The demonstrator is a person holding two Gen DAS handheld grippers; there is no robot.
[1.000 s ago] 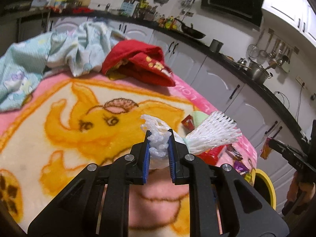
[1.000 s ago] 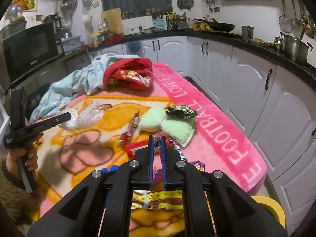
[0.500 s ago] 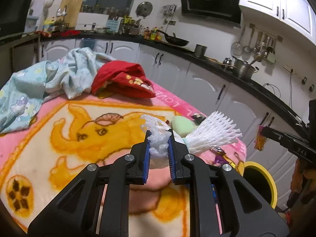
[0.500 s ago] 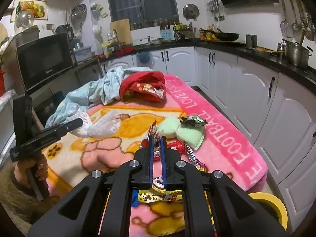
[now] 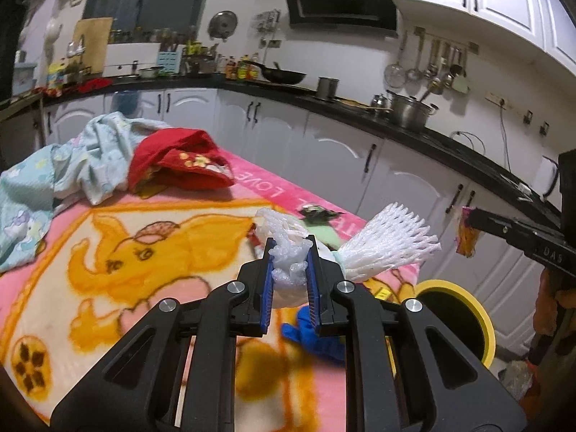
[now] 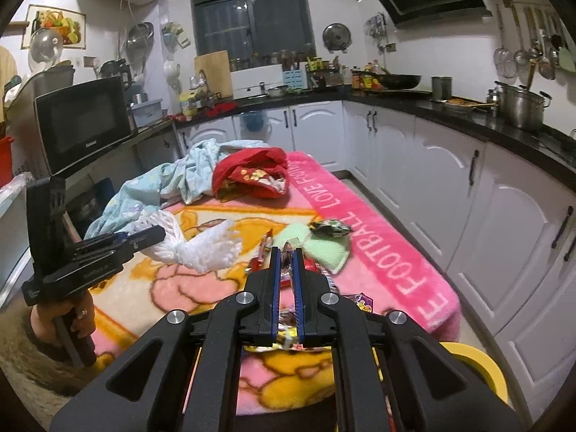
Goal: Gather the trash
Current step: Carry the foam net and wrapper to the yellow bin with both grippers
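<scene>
A: Two cloth heaps sit at the far end of the pink cartoon blanket point(image 6: 378, 237) we are working over: a pale blue sheet point(image 6: 158, 187) and a red garment point(image 6: 252, 172) just beside it.

B: We also see the yellow-rimmed bin point(image 5: 464, 309) near the blanket's corner, low on our right side.

A: Our left hand-held gripper point(image 5: 291, 270) has its blue pads pressed into the white foam net point(image 5: 388, 252), pinching the bunched middle. One flared end fans out to the right of the fingers, raised above the blanket.

B: From the right wrist view the same net point(image 6: 201, 248) hangs off that gripper over the orange cartoon figure.

A: Our right hand-held gripper point(image 6: 287, 270) is drawn narrow around a crinkled snack wrapper point(image 6: 288, 334), which shows between the pads and below them.

B: More litter lies on the blanket past those fingers: two pale green pads point(image 6: 324, 244) touching each other, a dark crumpled wrapper point(image 6: 329, 228) resting on them, and a red stick packet point(image 6: 261, 252) just to their left.

A: A blue scrap point(image 5: 316, 334) lies under the left gripper, too blurred for us to identify.
</scene>
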